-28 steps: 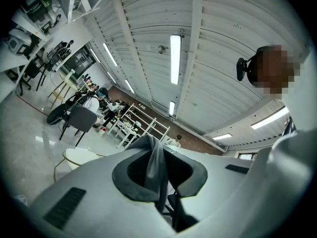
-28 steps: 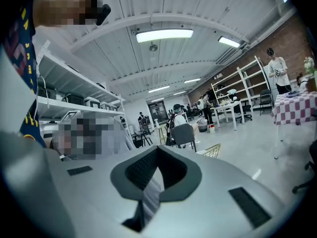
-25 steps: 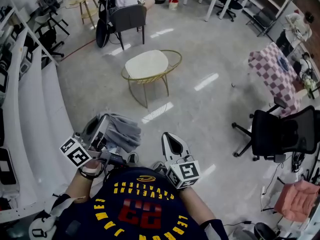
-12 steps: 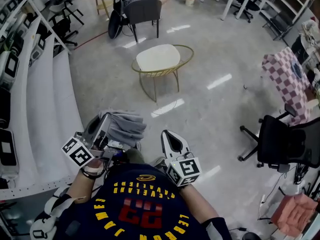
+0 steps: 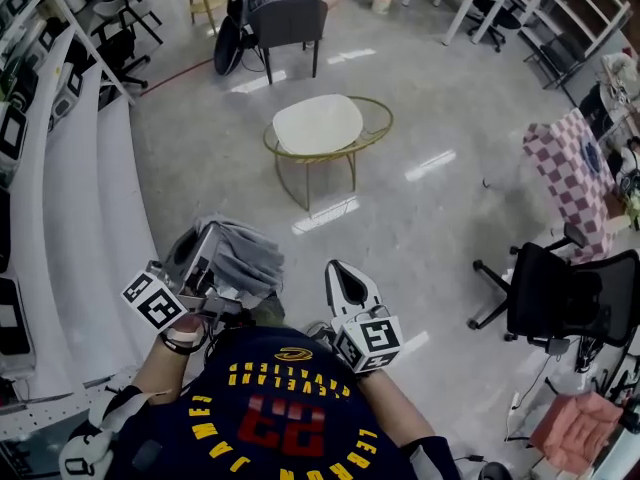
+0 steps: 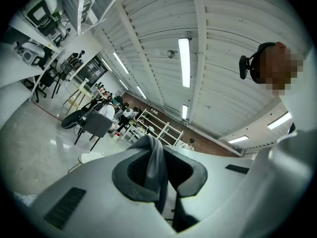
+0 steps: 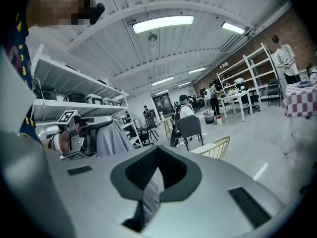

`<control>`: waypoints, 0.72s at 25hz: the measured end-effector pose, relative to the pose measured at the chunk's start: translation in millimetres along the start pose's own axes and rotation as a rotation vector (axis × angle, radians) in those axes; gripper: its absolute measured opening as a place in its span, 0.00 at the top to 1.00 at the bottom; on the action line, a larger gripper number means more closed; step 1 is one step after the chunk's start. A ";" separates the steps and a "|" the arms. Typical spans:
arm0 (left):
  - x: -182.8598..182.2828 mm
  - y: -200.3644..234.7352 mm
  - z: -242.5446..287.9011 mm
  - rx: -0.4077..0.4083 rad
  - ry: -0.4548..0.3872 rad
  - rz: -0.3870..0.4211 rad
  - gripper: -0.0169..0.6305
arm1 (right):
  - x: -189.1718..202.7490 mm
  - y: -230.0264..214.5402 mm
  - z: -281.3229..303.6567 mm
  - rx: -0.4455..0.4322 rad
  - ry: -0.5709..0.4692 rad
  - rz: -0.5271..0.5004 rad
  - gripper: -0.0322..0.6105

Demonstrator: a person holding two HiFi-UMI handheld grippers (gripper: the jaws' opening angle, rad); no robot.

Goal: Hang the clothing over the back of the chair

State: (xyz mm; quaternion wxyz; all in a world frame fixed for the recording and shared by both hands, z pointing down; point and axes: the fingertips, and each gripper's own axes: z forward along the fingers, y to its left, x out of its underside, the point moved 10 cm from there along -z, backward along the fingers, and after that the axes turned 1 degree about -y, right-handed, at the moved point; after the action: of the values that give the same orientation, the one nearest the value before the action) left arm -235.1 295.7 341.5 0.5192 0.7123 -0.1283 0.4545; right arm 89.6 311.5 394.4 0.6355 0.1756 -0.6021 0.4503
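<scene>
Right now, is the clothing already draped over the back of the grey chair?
No, the grey garment is bunched at the left gripper, close to the person and far from the grey chair.

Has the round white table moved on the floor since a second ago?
No. The round white table still stands just in front of the grey chair, same gap; only the camera swung.
</scene>
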 end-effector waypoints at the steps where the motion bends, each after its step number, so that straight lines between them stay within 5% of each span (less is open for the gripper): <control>1: -6.7 9.7 3.9 0.004 -0.002 -0.005 0.92 | -3.4 1.9 9.0 0.011 0.001 -0.004 0.94; 18: -95.5 185.8 63.0 0.034 -0.017 -0.086 0.92 | -22.8 27.6 125.2 0.238 0.103 -0.040 0.94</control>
State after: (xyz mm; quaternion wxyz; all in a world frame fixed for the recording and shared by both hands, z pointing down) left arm -377.2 134.7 379.7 0.5249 0.7298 -0.0940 0.4279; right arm -5.0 222.2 391.2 0.6492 0.2383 -0.5074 0.5141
